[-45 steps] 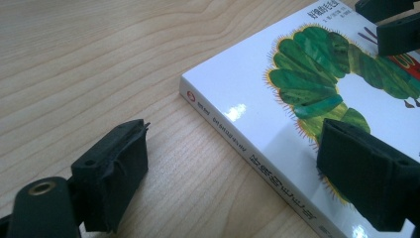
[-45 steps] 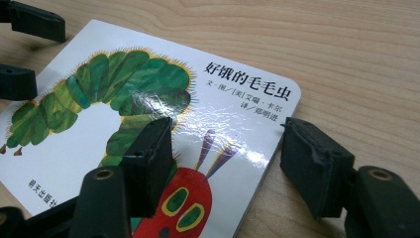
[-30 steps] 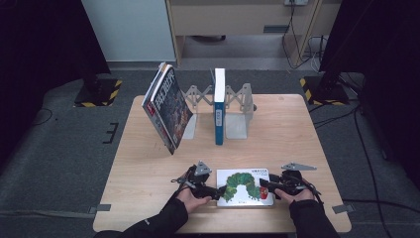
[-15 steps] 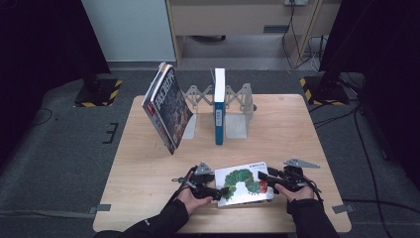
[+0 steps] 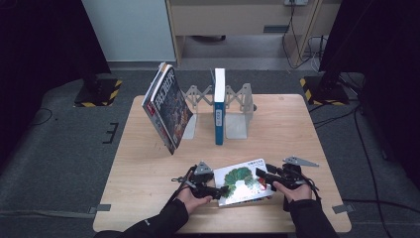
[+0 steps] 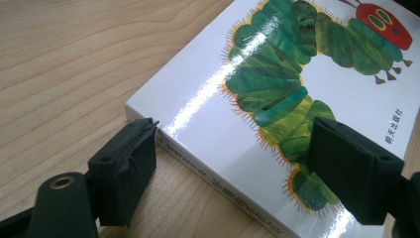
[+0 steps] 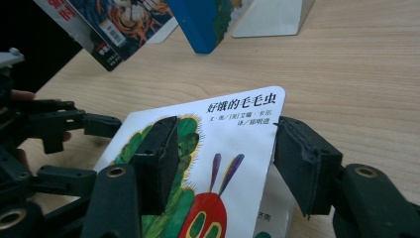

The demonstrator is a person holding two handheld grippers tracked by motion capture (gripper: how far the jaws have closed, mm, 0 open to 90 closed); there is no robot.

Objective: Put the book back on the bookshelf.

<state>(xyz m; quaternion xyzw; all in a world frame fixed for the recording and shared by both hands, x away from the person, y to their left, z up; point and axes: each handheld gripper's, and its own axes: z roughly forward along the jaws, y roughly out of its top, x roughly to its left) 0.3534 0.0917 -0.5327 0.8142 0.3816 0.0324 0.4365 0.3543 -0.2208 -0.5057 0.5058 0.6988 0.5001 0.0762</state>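
Caterpillar picture book (image 5: 243, 181) lies at the near edge of the table (image 5: 148, 163), about 6 o'clock from the bookend rack (image 5: 236, 110), between the two grippers.

Change against the earlier high-view pictures: the book's front cover is now lifted at its right side. In the right gripper view the cover stands above the pages beneath, the corner with the printed title raised. A second ago the book lay flat and closed.

Right gripper (image 5: 265, 177): at 3 o'clock of the book, jaws about half open and just been opening further. One jaw sits over the cover, the other past its free edge. The cover edge lies between them, but the pads do not clearly press on it; grip looks loose at best.

Left gripper (image 5: 224, 190): at 9 o'clock of the book, jaws wide, having closed slightly within the last second. One jaw is off the spine corner over bare wood, the other over the cover. No firm clamp visible.

Reading: the book is being opened or prised up for a pick-up. With the right jaws loosening, the cover may drop back.

Surroundings: blue book (image 5: 219, 106) upright in the rack at 12 o'clock. Comic-style book (image 5: 168, 108) leaning at 11 o'clock. Both are well apart from the work, and nothing blocks either gripper.
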